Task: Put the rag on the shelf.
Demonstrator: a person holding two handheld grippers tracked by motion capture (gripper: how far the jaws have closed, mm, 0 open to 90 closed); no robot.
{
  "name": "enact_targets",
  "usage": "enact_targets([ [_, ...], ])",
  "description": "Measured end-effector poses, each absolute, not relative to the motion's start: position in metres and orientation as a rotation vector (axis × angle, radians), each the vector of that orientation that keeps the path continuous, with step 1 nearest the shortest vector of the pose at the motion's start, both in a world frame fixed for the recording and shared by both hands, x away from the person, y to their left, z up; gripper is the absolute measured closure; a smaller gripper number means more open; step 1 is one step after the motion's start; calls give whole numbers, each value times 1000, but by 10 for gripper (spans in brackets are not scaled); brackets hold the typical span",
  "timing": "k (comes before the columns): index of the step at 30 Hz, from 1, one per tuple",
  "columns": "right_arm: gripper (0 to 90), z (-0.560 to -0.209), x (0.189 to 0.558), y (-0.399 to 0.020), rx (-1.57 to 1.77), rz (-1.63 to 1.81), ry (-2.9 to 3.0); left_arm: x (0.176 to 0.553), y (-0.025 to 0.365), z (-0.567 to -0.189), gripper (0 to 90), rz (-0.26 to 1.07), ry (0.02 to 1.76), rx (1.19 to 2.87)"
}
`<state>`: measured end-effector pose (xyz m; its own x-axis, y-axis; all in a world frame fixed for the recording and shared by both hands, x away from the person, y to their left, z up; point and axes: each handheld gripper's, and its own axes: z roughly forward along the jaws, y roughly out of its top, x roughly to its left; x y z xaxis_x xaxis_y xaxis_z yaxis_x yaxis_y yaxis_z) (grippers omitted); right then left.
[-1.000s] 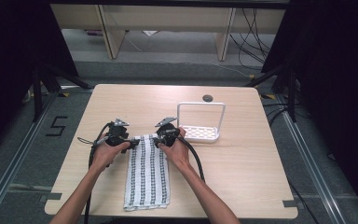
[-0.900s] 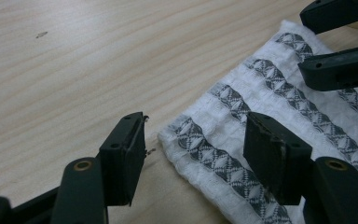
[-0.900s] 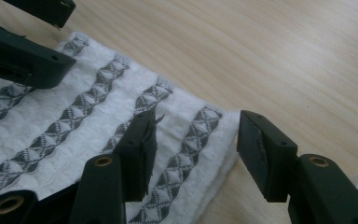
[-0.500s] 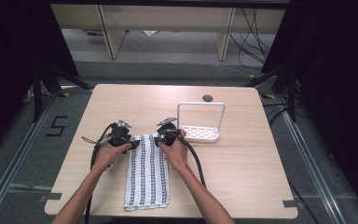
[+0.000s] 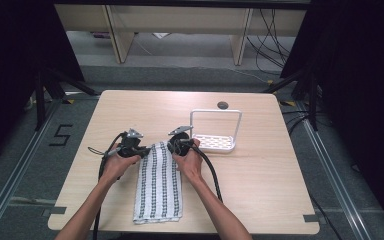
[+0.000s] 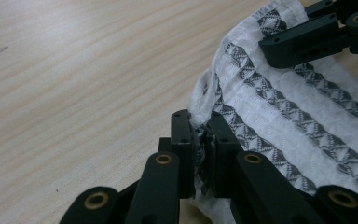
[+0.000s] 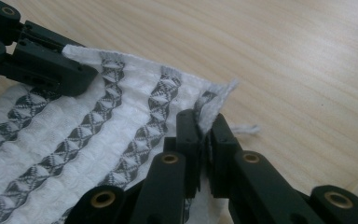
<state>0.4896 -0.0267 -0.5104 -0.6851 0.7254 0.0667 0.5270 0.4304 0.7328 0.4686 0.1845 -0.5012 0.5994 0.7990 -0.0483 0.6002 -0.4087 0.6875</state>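
Note:
A white towel with grey patterned stripes [image 5: 158, 185] lies folded lengthwise on the wooden table [image 5: 260, 175], its far end between my hands. My left gripper [image 5: 143, 150] has just been closing and is now shut on the towel's far left corner [image 6: 203, 112], the cloth pinched between the pads. My right gripper [image 5: 170, 146] has likewise just been closing and is shut on the far right corner [image 7: 209, 109]. In the left gripper view the right gripper's jaws show at the upper right [image 6: 307, 39]; in the right gripper view the left gripper's jaws show at the upper left [image 7: 42, 58].
A white wire-frame rack with a perforated base [image 5: 215, 131] stands just right of my right hand. A small dark hole [image 5: 223, 105] sits in the table near its far edge. Bare wood stretches left of the towel and to its right.
Both grippers have closed onto the towel's far corners. The hands have stayed where they were.

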Motion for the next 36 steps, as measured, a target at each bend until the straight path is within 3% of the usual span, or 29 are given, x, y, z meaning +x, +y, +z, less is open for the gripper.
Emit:
enact_targets([
  [15,875,-454,465,-45,973,1285,2352,436,185,-435,842,422,940,2039],
  [25,876,-387,430,-64,842,1538,2237,400,163,-372,843,468,769,2016],
  [36,876,-345,416,-94,786,1522,2193,399,150,-335,840,418,789,1910],
])
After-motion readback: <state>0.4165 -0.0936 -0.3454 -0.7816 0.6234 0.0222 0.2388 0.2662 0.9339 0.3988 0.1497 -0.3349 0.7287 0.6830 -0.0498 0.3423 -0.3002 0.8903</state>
